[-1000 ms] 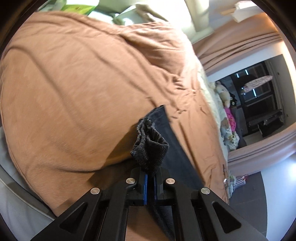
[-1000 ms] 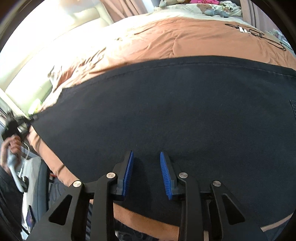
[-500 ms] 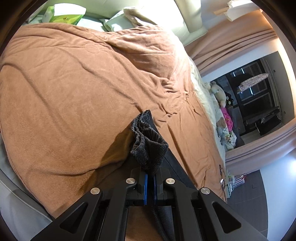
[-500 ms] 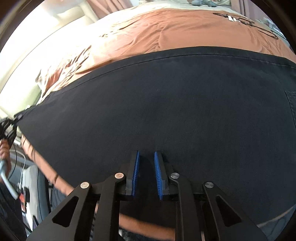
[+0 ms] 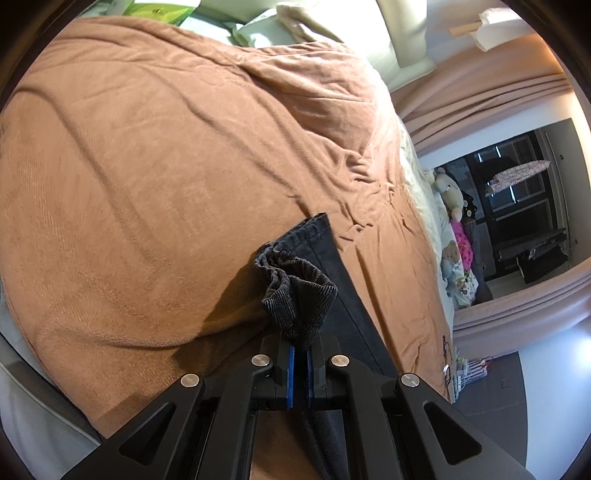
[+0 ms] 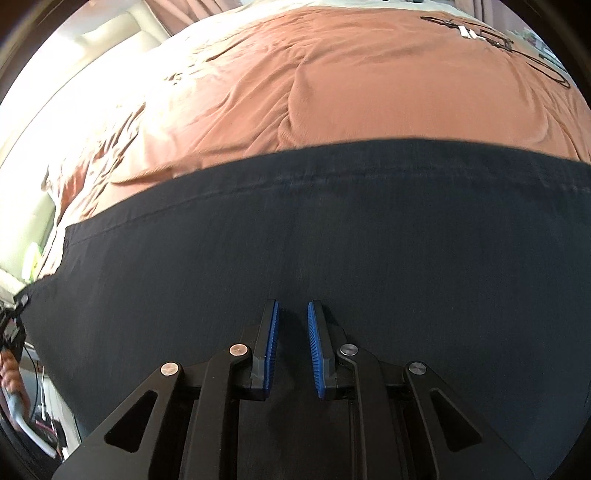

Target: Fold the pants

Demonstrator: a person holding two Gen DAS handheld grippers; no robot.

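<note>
Dark pants [image 6: 332,240] lie spread across a brown bedspread [image 6: 332,92]. My right gripper [image 6: 292,306] hovers low over the cloth near its close edge. Its blue pads [image 6: 271,332] stand a narrow gap apart, and only flat cloth shows below them. My left gripper [image 5: 299,343] is shut on a bunched end of the pants [image 5: 299,295], lifted a little off the bedspread [image 5: 147,147]. From there the leg runs flat along the bed. That held end and a person's hand [image 6: 9,369] show at the left edge of the right wrist view.
Pillows [image 5: 295,22] and a green box [image 5: 162,7] sit at the head of the bed. Plush toys [image 5: 450,192] line its far side by the curtains. A black cable [image 6: 498,37] lies on the bedspread beyond the pants. The bed's edge drops off at lower left.
My right gripper's jaws have narrowed from a wide gap to a small one, and it has slid across the pants; more bedspread shows beyond them. My left gripper still holds the bunched end.
</note>
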